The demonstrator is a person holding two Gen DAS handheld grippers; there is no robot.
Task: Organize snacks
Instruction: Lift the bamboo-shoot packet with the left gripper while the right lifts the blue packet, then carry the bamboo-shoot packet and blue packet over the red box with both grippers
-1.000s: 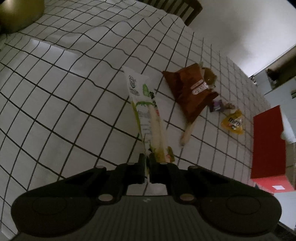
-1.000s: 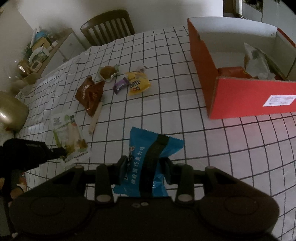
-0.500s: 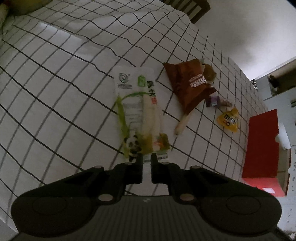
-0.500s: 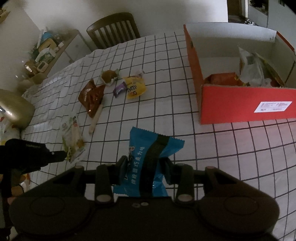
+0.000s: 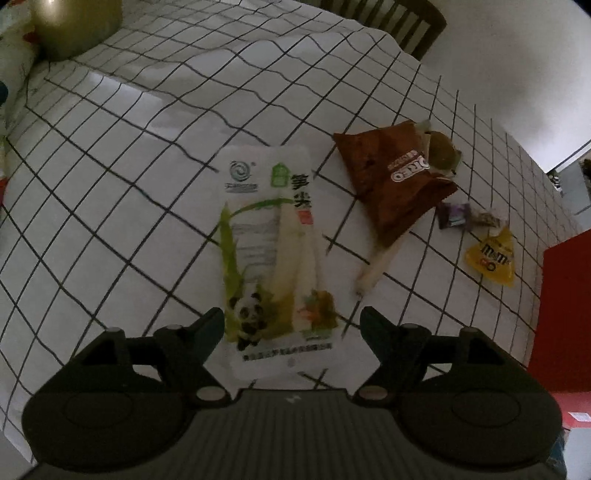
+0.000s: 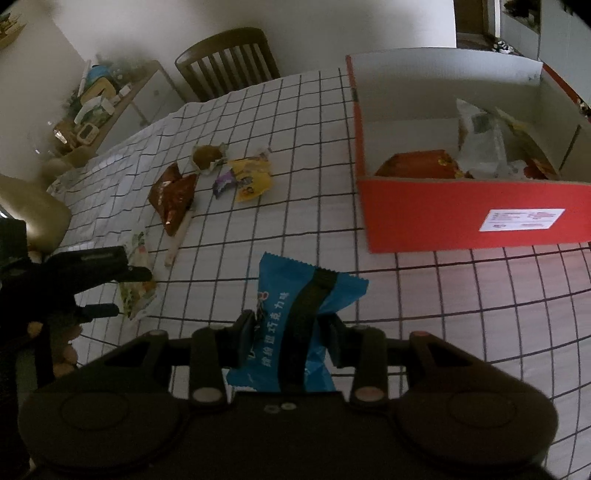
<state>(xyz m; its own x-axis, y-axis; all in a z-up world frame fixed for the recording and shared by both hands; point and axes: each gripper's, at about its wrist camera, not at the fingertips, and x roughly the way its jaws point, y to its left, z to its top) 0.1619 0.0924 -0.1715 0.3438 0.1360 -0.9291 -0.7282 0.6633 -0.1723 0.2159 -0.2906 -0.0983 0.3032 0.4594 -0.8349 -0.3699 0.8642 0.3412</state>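
Observation:
My left gripper (image 5: 292,317) is open, its fingers either side of the near end of a white and green bamboo-shoot packet (image 5: 273,236) lying flat on the checked tablecloth. My right gripper (image 6: 291,332) is shut on a blue snack bag (image 6: 303,314), held above the table. The red box (image 6: 472,218) with several snacks inside stands to the right. The left gripper (image 6: 122,291) and the packet (image 6: 138,291) also show in the right wrist view.
A brown Oreo bag (image 5: 395,177), a pale stick (image 5: 376,266), a purple candy (image 5: 454,216), a yellow M&M's bag (image 5: 493,258) and a round brown snack (image 5: 441,153) lie on the cloth. A gold pot (image 5: 74,26) stands far left. A wooden chair (image 6: 229,62) stands behind.
My left gripper has opened from shut and now straddles the packet's near end. My right gripper has lifted the blue bag higher, toward the red box.

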